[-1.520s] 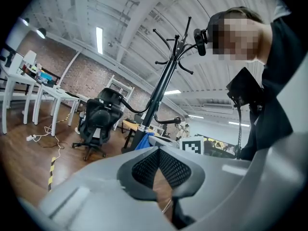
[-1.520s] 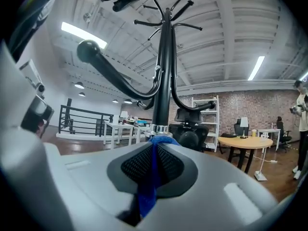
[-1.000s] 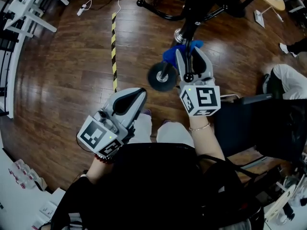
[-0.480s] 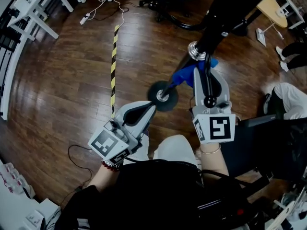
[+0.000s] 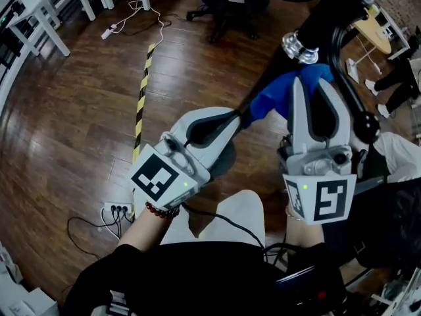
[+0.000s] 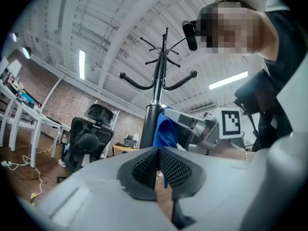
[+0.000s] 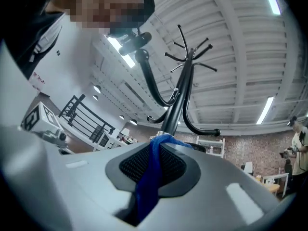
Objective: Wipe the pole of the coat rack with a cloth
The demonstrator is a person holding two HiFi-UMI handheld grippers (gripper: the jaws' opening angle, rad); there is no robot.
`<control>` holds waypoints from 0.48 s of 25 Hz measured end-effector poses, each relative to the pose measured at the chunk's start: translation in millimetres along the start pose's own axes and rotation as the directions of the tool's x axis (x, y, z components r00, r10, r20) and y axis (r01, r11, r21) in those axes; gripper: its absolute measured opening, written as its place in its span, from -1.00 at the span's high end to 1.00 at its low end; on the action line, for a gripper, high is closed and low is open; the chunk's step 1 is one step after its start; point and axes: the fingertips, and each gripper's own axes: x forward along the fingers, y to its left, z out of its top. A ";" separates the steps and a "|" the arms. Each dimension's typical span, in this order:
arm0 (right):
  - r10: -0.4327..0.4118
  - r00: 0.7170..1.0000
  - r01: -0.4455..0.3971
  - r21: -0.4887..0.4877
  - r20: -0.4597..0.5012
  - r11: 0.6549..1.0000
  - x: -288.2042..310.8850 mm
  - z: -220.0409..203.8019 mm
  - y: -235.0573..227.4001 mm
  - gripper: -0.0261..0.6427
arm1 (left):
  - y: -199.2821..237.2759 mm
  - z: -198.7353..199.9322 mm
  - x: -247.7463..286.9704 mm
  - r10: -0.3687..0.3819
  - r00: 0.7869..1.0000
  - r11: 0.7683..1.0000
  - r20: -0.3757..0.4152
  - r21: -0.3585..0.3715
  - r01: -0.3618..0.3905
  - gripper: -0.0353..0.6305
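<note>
We see a soft blue cloth [image 5: 276,94], a matt black metal pole [image 5: 329,12] with a shiny chrome collar [image 5: 299,45], and a glossy dark wooden floor [image 5: 72,110].

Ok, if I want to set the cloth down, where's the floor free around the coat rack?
The widest bare patch of wood floor lies left of the striped tape, between the white desk legs and the power strip. Right of the coat rack pole it is crowded: a black chair and another person's leg.
</note>
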 end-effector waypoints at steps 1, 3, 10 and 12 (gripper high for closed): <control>-0.002 1.000 0.003 -0.023 0.023 1.000 -1.0 -2.6 2.8 0.76 | 1.8 -3.2 9.3 -0.006 1.000 1.000 0.028 0.023 0.005 0.88; 0.000 0.999 0.003 -0.069 0.052 0.998 -3.7 -14.4 10.1 0.76 | 4.5 -10.5 21.8 0.006 0.997 0.997 0.081 0.082 -0.013 0.88; -0.024 0.995 0.021 0.032 0.095 0.999 -35.2 -107.7 25.7 0.77 | 27.2 -100.4 10.7 0.063 0.998 0.979 0.023 0.192 -0.067 0.88; -0.041 0.997 0.038 0.047 0.069 0.998 -46.2 -137.9 32.0 0.77 | 37.2 -134.4 3.0 0.080 0.996 0.977 -0.026 0.200 -0.073 0.88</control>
